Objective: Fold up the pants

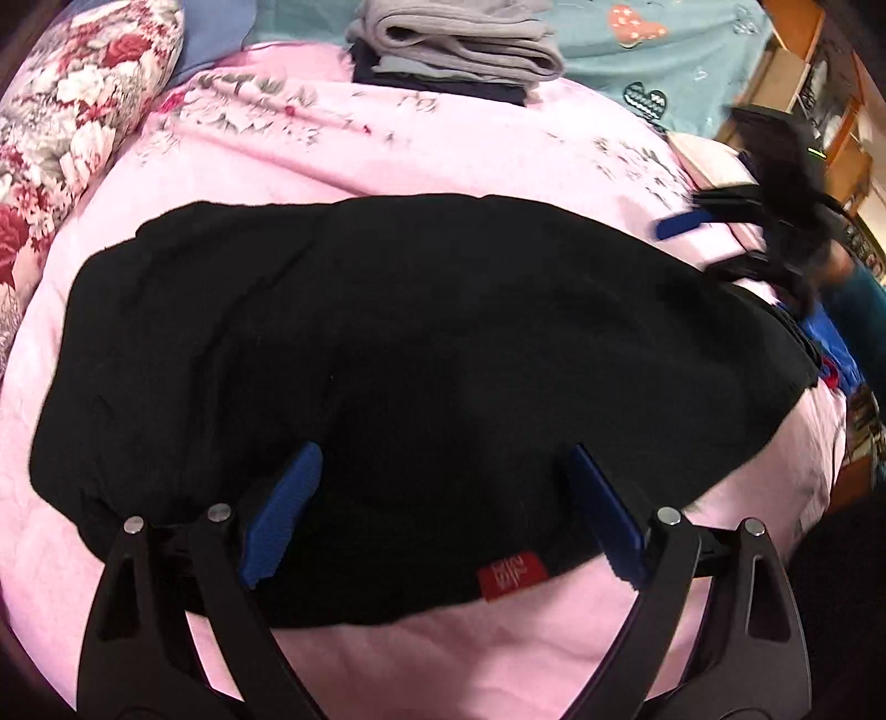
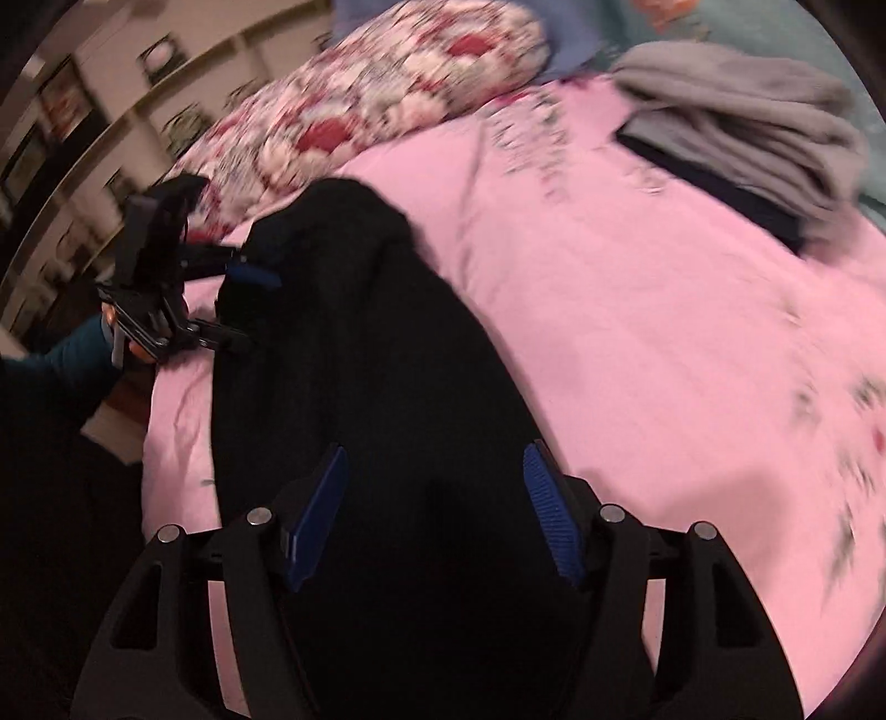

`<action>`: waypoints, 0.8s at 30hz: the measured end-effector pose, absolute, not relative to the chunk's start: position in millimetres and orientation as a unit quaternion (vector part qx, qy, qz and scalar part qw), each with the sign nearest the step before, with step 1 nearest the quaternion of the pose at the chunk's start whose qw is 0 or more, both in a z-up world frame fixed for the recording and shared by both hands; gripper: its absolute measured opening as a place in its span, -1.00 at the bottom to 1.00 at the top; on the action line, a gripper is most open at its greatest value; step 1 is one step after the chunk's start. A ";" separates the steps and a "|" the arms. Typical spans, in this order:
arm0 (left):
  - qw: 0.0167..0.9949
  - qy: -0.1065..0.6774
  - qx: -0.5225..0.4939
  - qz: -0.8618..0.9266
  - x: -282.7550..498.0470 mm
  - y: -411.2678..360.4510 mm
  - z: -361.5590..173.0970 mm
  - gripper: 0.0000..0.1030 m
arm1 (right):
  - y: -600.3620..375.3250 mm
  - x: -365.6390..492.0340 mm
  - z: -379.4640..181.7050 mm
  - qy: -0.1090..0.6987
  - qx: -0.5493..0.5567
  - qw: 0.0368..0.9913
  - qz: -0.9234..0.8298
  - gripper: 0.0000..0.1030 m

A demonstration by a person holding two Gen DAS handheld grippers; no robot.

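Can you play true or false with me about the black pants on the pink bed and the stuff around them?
1. The black pants lie on a pink bedsheet. True.
2. The left gripper is clamped shut on the pants. False: its jaws stand open over them.
3. A stack of folded clothes with a grey piece on top sits beyond the pants. True.
4. The label at the pants' edge is green. False: it is red.
5. The floral pillow lies on top of the pants. False: it lies beside them.

Matt black cloth pants (image 1: 387, 332) lie on smooth pink cotton-like bedspread (image 1: 470, 149); ribbed blue pads (image 2: 551, 515)
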State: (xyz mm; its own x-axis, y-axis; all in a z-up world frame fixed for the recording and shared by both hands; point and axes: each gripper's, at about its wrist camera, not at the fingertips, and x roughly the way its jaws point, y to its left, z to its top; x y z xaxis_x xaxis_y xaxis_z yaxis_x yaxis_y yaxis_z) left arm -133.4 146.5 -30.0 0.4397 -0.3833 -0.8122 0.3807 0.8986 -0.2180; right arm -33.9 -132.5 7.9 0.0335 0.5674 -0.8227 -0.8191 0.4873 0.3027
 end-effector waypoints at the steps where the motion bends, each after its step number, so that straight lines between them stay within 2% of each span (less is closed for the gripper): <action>1: 0.847 0.482 -0.008 -0.226 -131.9 148.2 -29.8 0.78 | -129.9 -25.7 3.2 0.499 -0.127 0.697 0.500 0.29; 6: 0.840 0.496 -0.025 -0.217 -119.7 151.7 -25.9 0.78 | -120.2 6.2 -23.2 0.537 -0.101 0.652 0.526 0.29; 10: 0.835 0.506 -0.016 -0.215 -113.2 148.4 -29.7 0.78 | -127.3 -10.1 -6.9 0.539 -0.081 0.609 0.577 0.29; 15: 0.834 0.509 -0.021 -0.213 -107.9 148.1 -32.6 0.78 | -119.1 -40.9 15.2 0.514 -0.113 0.571 0.629 0.29; 21: 0.835 0.506 -0.021 -0.214 -110.3 149.8 -31.7 0.78 | -91.7 -35.1 -15.1 0.539 -0.177 0.574 0.590 0.34; 24: 0.835 0.504 -0.026 -0.217 -110.5 150.3 -31.9 0.78 | -82.1 -34.4 -13.4 0.543 -0.123 0.541 0.631 0.38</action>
